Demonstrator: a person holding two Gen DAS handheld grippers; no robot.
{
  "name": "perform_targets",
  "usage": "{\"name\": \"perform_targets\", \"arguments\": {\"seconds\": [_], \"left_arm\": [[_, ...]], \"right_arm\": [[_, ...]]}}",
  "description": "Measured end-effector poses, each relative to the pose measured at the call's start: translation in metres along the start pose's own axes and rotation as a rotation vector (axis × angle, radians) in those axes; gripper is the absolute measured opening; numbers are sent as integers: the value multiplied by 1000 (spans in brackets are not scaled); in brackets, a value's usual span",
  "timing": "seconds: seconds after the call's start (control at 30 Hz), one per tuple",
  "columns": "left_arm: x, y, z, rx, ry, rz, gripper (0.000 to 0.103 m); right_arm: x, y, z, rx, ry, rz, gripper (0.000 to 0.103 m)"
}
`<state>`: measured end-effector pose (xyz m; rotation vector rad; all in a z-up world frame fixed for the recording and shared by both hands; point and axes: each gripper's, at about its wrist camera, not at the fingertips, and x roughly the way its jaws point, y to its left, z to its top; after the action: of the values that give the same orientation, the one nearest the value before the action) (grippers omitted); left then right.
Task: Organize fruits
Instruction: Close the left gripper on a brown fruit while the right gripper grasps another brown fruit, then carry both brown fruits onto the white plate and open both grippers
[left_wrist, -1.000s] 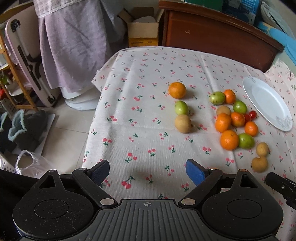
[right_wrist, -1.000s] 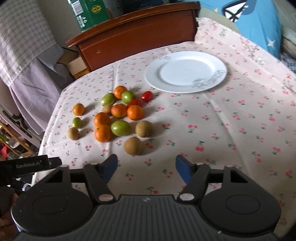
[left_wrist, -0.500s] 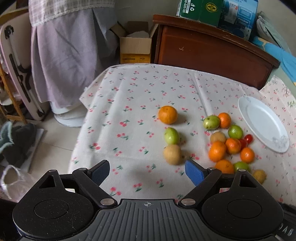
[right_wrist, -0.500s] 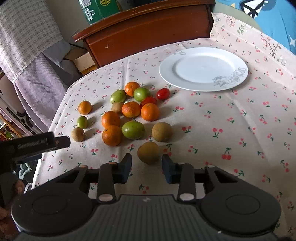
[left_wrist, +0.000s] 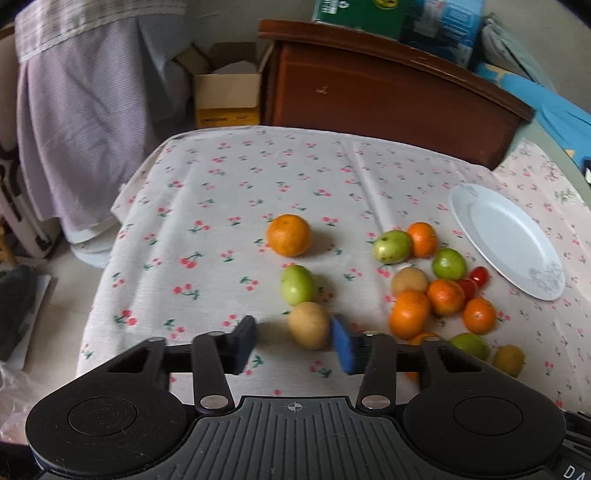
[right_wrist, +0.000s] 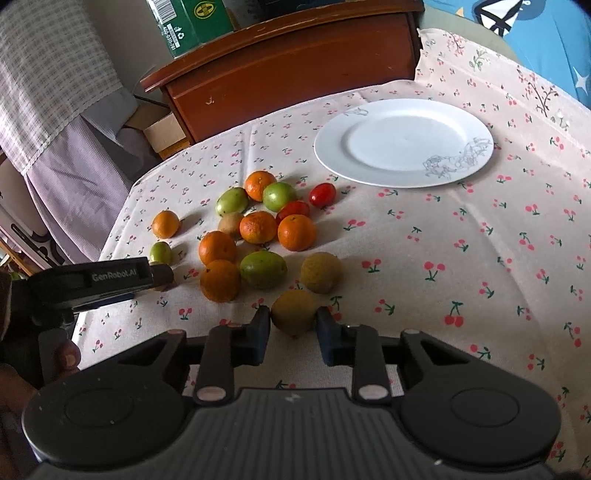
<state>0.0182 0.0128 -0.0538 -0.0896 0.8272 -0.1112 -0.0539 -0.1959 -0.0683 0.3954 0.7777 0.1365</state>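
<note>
the white plate (right_wrist: 402, 142) on the far right is bare and all fruit lies on the cloth, so sorting has barely begun: the right gripper (right_wrist: 291, 328) has just closed on the nearest brown fruit (right_wrist: 293, 312), while the left gripper (left_wrist: 293, 341), jaws just narrowed, brackets a tan fruit (left_wrist: 308, 325), seemingly not yet pinched.

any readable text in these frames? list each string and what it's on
"GenRobot.AI": on the side of the left gripper, seen from the right wrist view.
"DA", cut off by the frame edge: on the black body at the bottom right of the left wrist view.
Green carton on the wooden cabinet: barcode digits, a recycling mark and a round yellow logo, too small to read.
Yellow band on the cardboard box: print too blurred.
White plate: a grey drawing, no words.
</note>
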Motion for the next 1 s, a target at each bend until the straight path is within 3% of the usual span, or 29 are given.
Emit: {"name": "perform_targets", "arguments": {"seconds": [0.27, 0.37, 0.63, 1.0], "left_arm": [[4, -4, 1, 9, -11, -42, 33], [4, -4, 0, 2, -14, -55, 23], [-4, -1, -2, -22, -16, -80, 23], [-37, -15, 11, -10, -86, -121, 23]], "right_arm": [[-1, -1, -1, 10, 5, 4, 27], [-1, -1, -1, 12, 6, 2, 27], [-1, -1, 0, 21, 11, -3, 27], [-19, -2, 10, 37, -32, 36, 27]]}}
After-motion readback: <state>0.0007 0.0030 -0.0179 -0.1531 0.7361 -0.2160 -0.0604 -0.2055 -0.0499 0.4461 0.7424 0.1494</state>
